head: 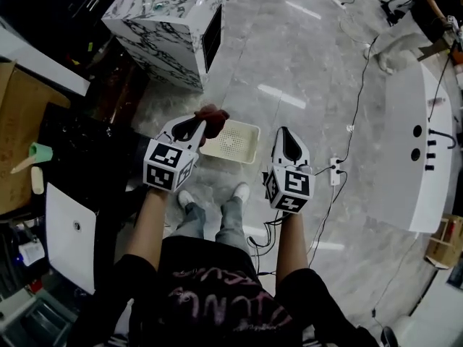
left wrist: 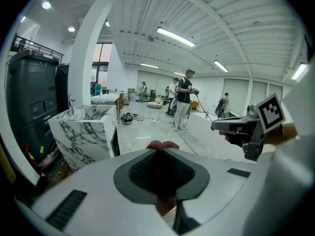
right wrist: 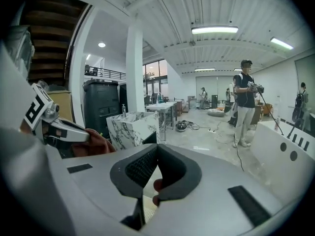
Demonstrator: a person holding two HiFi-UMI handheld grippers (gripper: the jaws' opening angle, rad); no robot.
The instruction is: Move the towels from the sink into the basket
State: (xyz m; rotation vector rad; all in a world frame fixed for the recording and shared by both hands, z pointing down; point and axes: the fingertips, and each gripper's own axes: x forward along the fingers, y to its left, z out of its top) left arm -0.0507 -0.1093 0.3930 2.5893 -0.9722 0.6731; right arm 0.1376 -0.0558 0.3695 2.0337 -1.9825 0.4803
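Left tongs (head: 201, 125) clamped on red-brown towel (head: 213, 113), carried over floor (head: 304, 71) by basket (head: 242, 123) edge. Right tongs (head: 284, 132) closed, seemingly empty. Risk: towel released early, basket missed.

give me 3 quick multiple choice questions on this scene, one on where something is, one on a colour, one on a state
1. Where is the basket?
A) on the floor, just ahead of the person's shoes
B) up on a shelf
C) hanging from a hook

2. What colour is the towel?
A) blue
B) reddish brown
C) white

3. How is the left gripper?
A) open and empty
B) lying on the ground
C) shut on the towel

Answers:
1 A: the head view shows the basket on the floor beyond the shoes.
2 B: the cloth sticking out past the jaws is reddish brown.
3 C: the left gripper view shows the jaws pressed together on the towel.
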